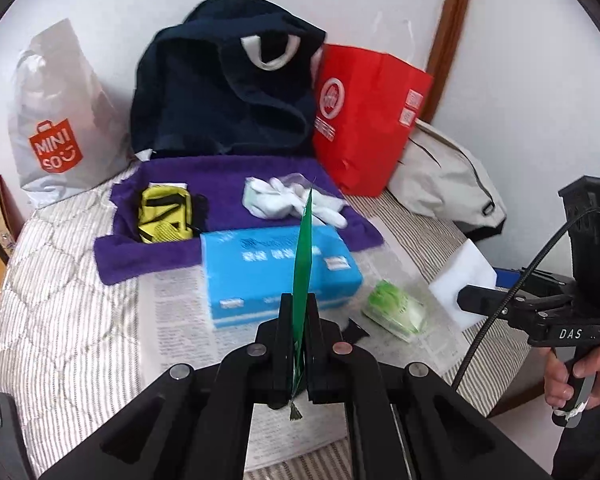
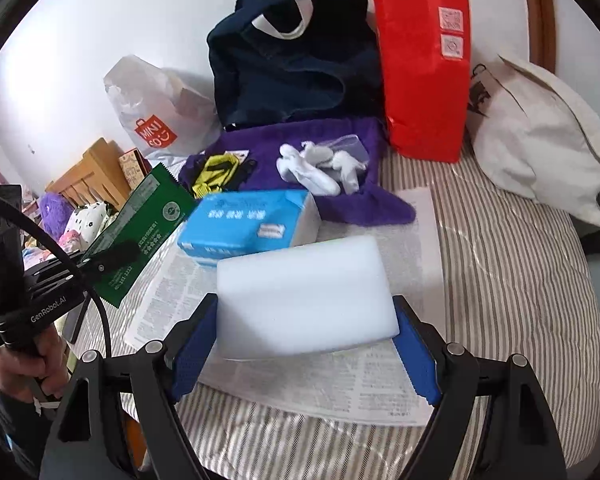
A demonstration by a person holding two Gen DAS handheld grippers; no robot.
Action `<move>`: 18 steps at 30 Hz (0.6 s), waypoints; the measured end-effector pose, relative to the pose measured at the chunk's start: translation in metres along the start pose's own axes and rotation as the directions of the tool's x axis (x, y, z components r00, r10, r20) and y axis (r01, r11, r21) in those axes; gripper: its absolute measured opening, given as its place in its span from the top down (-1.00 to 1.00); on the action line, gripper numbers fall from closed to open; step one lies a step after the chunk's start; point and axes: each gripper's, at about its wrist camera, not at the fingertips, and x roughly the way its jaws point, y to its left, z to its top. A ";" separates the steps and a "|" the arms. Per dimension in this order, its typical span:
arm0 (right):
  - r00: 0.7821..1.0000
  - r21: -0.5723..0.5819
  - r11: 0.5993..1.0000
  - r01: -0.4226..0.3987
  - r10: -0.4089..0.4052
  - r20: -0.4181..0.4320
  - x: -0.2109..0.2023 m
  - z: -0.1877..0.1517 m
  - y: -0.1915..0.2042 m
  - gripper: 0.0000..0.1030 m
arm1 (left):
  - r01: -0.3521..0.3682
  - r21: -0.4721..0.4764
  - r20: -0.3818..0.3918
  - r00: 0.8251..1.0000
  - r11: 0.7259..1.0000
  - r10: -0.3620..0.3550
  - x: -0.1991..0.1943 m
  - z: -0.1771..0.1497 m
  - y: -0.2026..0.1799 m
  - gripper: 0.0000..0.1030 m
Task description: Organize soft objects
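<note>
A: Your left tool (image 1: 299,312) is clamped narrow on a flat green packet (image 1: 302,264); that view sees it edge-on, a thin strip standing up between the fingers.

B: And the other view?

A: From the right view you see the green packet's broad printed face (image 2: 140,236), held up over the left side of the bed. Your right tool (image 2: 306,344) holds a white foam block (image 2: 306,294), blue pads pressed to its two ends. The left view shows only a corner of that block (image 1: 466,276).

B: What lies around them?

A: A blue tissue pack (image 1: 278,270) sits on the newspaper (image 1: 180,320) just ahead of both tools. Behind it, a purple towel (image 1: 236,184) carries a yellow pouch (image 1: 165,216) and white socks (image 1: 296,200). Only the left view shows a small green-and-white wrapped bundle (image 1: 396,314) on the newspaper, right of the tissue pack.

B: And the back?

A: A white shopping bag (image 1: 60,120), a dark navy bag (image 1: 224,92) and a red paper bag (image 1: 364,120) stand along the wall, with a cream bag (image 2: 540,136) lying to the right.

B: Room to move?

A: The striped bedcover (image 2: 520,280) is bare to the right of the newspaper, up to the bed's rounded edge. On the left, the bed ends near a wooden shelf (image 2: 88,172) crowded with things.
</note>
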 end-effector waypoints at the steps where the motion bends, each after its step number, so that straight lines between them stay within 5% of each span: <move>1: 1.000 -0.004 1.000 0.002 -0.002 0.005 0.001 0.004 0.002 -0.60 | -0.005 -0.007 0.006 1.000 1.000 0.005 -0.001 0.003 0.004 0.91; 18: 0.998 -0.017 1.000 0.017 -0.016 0.054 0.024 0.058 0.021 -0.60 | -0.080 -0.052 0.092 0.992 0.995 0.085 -0.010 0.037 0.050 0.91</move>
